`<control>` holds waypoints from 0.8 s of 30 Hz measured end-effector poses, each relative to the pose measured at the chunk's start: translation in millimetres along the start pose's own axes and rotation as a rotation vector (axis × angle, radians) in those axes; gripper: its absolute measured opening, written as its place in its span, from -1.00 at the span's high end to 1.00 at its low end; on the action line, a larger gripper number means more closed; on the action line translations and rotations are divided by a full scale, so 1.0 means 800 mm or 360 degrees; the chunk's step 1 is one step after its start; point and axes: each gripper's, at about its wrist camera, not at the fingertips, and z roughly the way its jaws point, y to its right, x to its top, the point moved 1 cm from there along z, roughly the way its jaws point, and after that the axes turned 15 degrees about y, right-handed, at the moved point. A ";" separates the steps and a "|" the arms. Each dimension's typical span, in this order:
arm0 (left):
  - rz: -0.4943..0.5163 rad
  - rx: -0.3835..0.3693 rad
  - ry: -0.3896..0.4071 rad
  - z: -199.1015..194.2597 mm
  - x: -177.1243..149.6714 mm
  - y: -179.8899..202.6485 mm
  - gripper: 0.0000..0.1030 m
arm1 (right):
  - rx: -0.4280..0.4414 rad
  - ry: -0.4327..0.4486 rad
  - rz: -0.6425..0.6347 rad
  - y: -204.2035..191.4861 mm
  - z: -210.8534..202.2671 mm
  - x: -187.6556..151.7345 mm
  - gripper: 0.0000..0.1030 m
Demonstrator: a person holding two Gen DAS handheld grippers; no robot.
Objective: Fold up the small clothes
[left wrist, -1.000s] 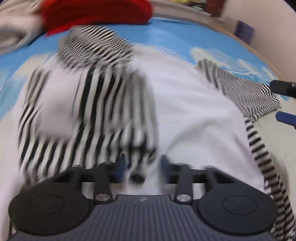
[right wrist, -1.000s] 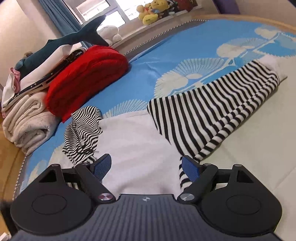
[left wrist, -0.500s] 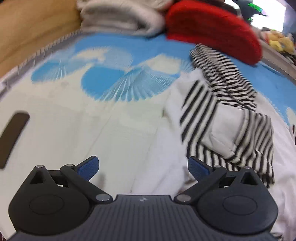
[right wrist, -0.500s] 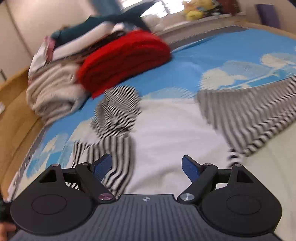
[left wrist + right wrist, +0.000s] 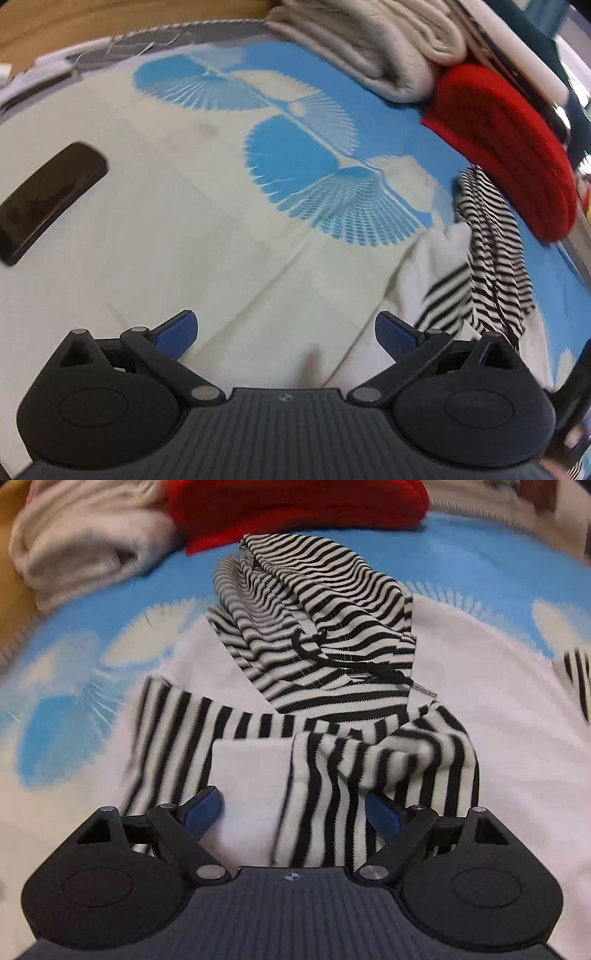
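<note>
The hoodie lies flat on the bed, white body spread, striped hood at the far end near the red blanket. 1 striped sleeve is folded across the body, its white cuff pointing toward the camera. The right gripper is directly over this sleeve: the cuff and the adjoining striped cloth sit between its 2 blue pads. Its jaws have just been closing and stand partly apart; cloth lies between them, but the pads do not yet clamp it. The sleeve's long axis runs left to right across the right wrist view, roughly crosswise to the gripper's pointing line, so a grasp here would likely take the cuff end. The left gripper has just been opening and stands fully apart with nothing between its pads; only bare bedsheet lies beneath. From it, the hoodie lies to the right, at the edge of the left wrist view, past the right pad. A dark flat object lies on the bed to the far left, well apart from the garment. The right hand is therefore the nearer one for the next sleeve adjustment. A second striped sleeve shows only at the right edge.
</note>
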 end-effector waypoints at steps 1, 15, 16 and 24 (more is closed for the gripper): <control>-0.0005 -0.0002 -0.0004 0.000 0.003 -0.002 -0.99 | -0.0046 0.0073 -0.0102 -0.010 -0.004 -0.002 0.48; -0.0046 -0.0016 -0.0083 0.012 -0.017 0.005 -0.99 | 0.0767 0.0607 0.0220 0.200 -0.169 0.128 -0.25; -0.0026 -0.0013 -0.0084 0.013 -0.021 0.009 -0.99 | 0.0541 0.0586 0.0279 0.237 -0.154 0.110 -0.54; 0.0093 -0.0037 -0.0110 0.023 -0.042 0.049 -0.99 | -0.0001 0.0270 0.0782 0.386 -0.115 -0.016 -0.45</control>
